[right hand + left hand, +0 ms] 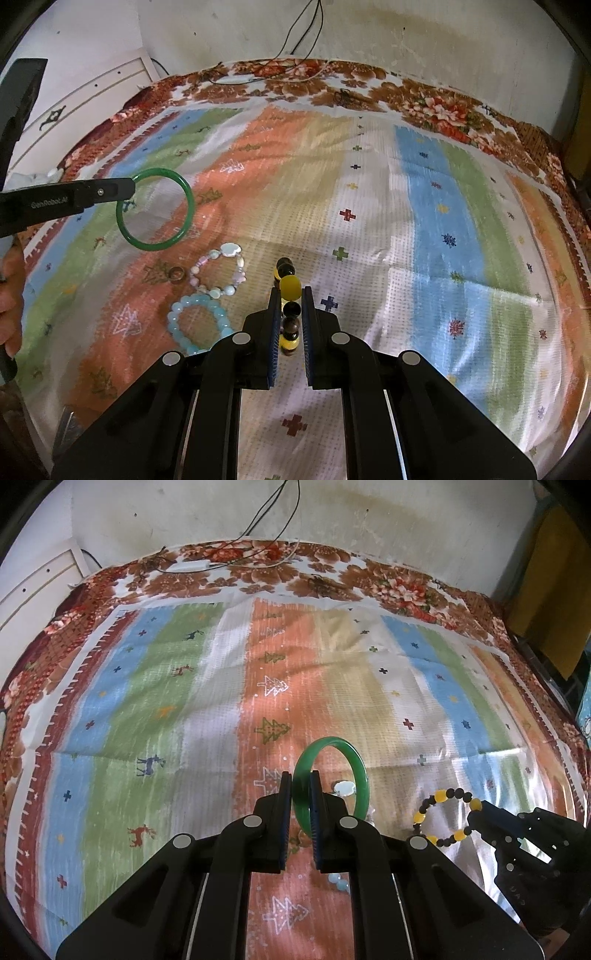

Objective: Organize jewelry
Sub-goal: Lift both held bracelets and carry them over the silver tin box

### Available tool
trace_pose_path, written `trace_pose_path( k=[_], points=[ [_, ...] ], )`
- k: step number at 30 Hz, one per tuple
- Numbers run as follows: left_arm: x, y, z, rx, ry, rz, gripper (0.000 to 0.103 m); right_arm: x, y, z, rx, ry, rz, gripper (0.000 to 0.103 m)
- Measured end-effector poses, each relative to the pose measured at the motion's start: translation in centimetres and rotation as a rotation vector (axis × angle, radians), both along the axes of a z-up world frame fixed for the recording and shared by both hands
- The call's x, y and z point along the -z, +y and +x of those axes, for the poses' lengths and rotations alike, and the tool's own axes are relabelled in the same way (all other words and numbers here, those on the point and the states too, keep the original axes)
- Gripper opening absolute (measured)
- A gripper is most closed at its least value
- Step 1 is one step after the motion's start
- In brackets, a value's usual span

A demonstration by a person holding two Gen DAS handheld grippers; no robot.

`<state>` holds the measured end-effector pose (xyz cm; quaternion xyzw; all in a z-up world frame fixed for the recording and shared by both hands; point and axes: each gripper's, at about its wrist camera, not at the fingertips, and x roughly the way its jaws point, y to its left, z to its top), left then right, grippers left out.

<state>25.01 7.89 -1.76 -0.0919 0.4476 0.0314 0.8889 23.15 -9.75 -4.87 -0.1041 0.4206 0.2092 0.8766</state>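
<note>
My left gripper (300,779) is shut on a green bangle (360,768) and holds it upright above the striped cloth; it also shows at the left of the right wrist view (130,187), with the bangle (184,221) hanging from it. My right gripper (290,295) is shut on a yellow-and-dark bead bracelet (289,288), held edge-on between its fingers; in the left wrist view the bracelet (436,799) hangs from the right gripper (476,814). On the cloth lie a pale blue bead bracelet (177,314), a white-and-pink bead bracelet (231,251) and a small brown ring (176,275).
A striped cloth (369,184) with small tree and cross patterns covers a floral bedspread (295,572). A white wall stands behind, with black cables (273,502) hanging down and a white adapter (188,565) at the far edge. A yellow cloth (550,590) hangs at the right.
</note>
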Motion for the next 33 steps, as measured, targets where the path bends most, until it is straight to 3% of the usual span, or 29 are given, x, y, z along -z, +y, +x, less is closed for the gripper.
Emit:
trace_pose_path(
  k=[15,33],
  points=[
    [-0.9,-0.3,-2.7,-0.008,-0.018,-0.039,0.009,-3.4,-0.9,-2.5,-0.004,-0.087,0.06,0.011],
    [-2.7,-2.0,-7.9,0.009,-0.082,-0.002,0.009,-6.1,-2.6,-7.0,-0.037,-0.189,0.149,0.011]
  ],
)
